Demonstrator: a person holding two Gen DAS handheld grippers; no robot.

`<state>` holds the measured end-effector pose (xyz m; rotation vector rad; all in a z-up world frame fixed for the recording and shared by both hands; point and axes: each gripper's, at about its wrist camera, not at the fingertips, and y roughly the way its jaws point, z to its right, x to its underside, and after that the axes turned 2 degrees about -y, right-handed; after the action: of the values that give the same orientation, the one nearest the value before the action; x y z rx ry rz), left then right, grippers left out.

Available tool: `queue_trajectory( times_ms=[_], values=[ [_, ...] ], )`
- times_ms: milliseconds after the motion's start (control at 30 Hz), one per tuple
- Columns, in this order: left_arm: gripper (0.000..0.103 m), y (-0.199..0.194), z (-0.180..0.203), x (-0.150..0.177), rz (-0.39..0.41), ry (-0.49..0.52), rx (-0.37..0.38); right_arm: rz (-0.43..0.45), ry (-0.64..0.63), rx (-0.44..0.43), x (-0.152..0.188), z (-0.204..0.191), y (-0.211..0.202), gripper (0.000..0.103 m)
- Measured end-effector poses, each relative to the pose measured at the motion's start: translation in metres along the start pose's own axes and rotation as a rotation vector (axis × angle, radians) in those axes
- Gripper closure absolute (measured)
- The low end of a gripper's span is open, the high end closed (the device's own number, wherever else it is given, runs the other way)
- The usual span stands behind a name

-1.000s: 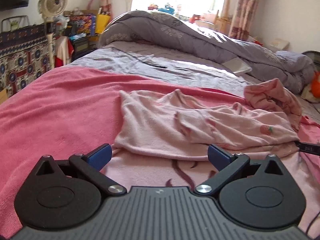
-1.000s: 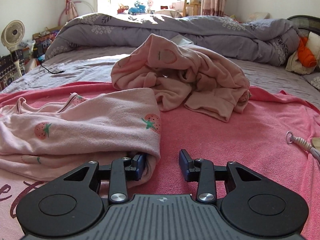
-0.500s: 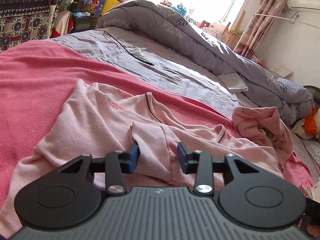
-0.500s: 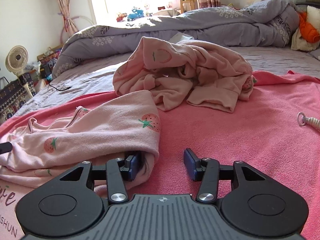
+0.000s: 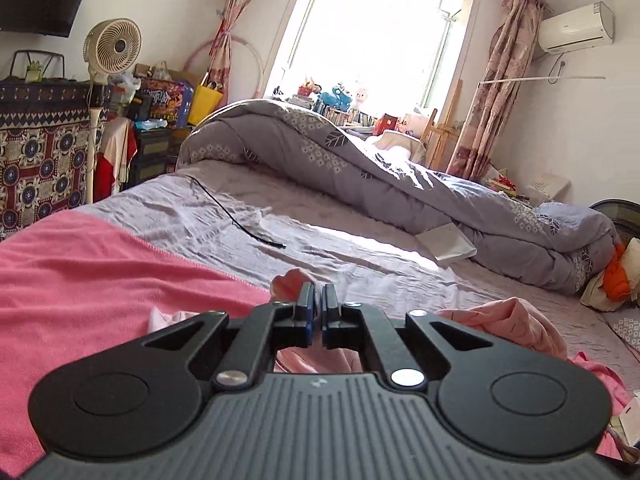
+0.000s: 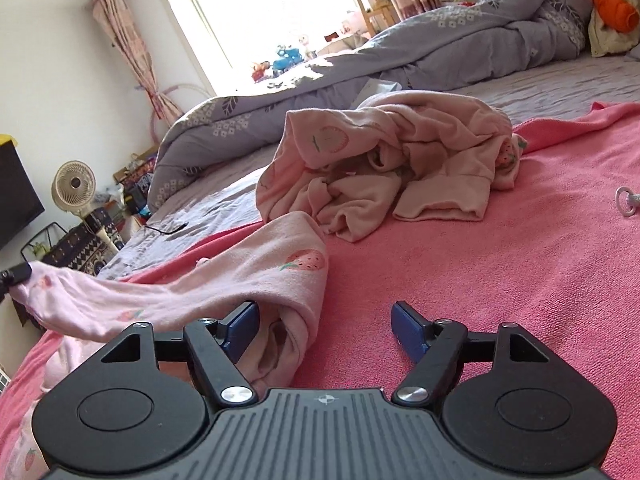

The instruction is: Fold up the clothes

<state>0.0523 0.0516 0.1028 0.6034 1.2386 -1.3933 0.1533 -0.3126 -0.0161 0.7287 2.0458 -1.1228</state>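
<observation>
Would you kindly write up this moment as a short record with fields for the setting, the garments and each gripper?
setting: bed with a pink blanket over a grey sheet
garment in work: pink strawberry-print top, stretched out and lifted at its far end
second garment: crumpled pink strawberry-print garment lying on the blanket behind the top
left gripper: fingers closed on a fold of the top, raised above the bed
right gripper: fingers open, low over the blanket, the top's near end draped over its left finger
background: rolled grey duvet
</observation>
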Motion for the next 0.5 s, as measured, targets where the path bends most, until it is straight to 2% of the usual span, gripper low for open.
queue_trajectory(
  times_ms=[100, 200, 267, 300, 367, 433, 500],
  values=[
    [0.103, -0.002, 0.001, -0.007, 0.023, 0.032, -0.020, -0.033, -0.095, -0.042, 0.002, -0.015, 0.001, 0.024],
    [0.103, -0.002, -0.006, -0.011, 0.027, 0.027, -0.037, -0.042, -0.218, 0.058, 0.004, -0.035, 0.003, 0.024],
    [0.103, -0.001, -0.014, -0.015, 0.022, 0.013, -0.045, -0.017, -0.301, 0.214, 0.006, -0.044, 0.002, 0.024],
    [0.103, -0.001, -0.018, -0.016, 0.022, 0.011, -0.051, -0.012, -0.326, 0.262, 0.006, -0.045, 0.001, 0.024],
    [0.103, 0.000, -0.026, -0.017, 0.034, 0.014, -0.078, -0.006, -0.368, 0.315, 0.006, -0.043, -0.006, 0.024],
    [0.103, -0.001, -0.039, -0.014, 0.041, 0.020, -0.102, -0.033, -0.426, 0.333, 0.006, -0.040, -0.012, 0.024],
    [0.103, 0.002, -0.050, -0.007, 0.014, 0.023, -0.113, -0.060, -0.460, 0.334, 0.008, -0.035, -0.019, 0.022]
  ],
)
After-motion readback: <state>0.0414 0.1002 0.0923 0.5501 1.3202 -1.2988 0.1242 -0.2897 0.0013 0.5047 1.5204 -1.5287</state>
